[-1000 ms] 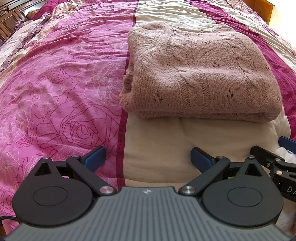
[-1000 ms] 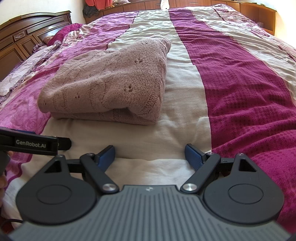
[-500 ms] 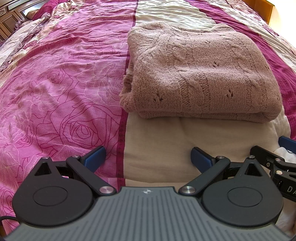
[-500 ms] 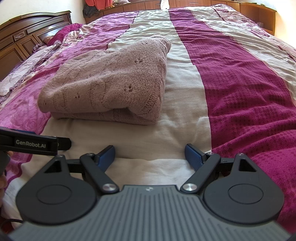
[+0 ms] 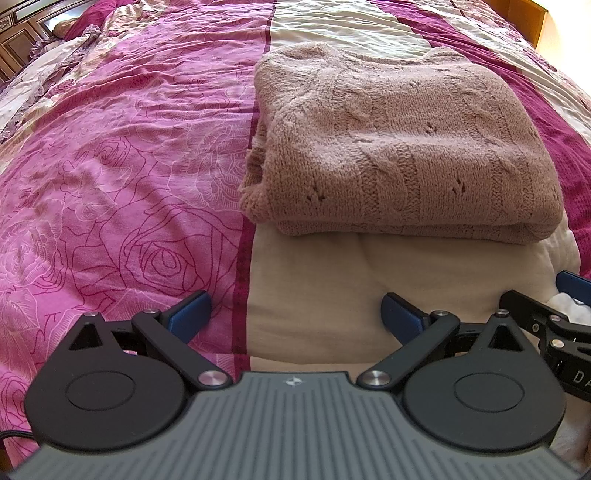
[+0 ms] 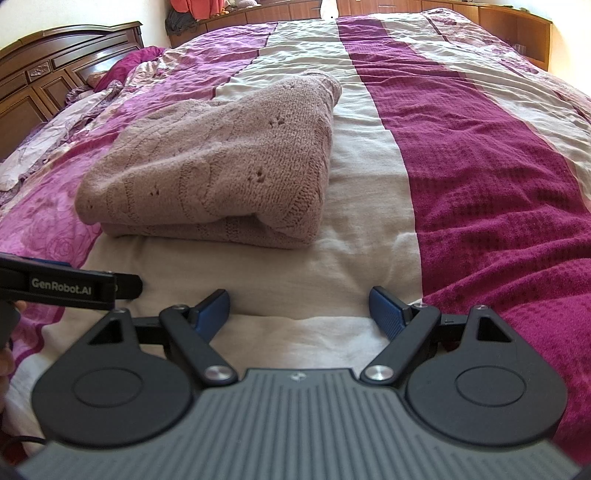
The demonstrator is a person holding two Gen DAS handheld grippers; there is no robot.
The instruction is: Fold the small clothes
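A beige knitted sweater (image 5: 402, 147) (image 6: 221, 170) lies folded into a thick rectangle on the cream stripe of the bedspread. My left gripper (image 5: 295, 310) hovers short of its near edge, jaws wide apart, nothing between the blue pads. My right gripper (image 6: 299, 304) is likewise open and empty, a little in front of the sweater's right corner. Each gripper shows at the edge of the other's view: the right one (image 5: 554, 317) at the far right, the left one (image 6: 70, 286) at the far left.
The bedspread (image 6: 480, 177) has magenta, cream and pink rose-printed stripes (image 5: 110, 166). A dark wooden headboard (image 6: 55, 74) and pillows stand at the far left. Wooden cabinets (image 6: 498, 14) run along the far side of the bed.
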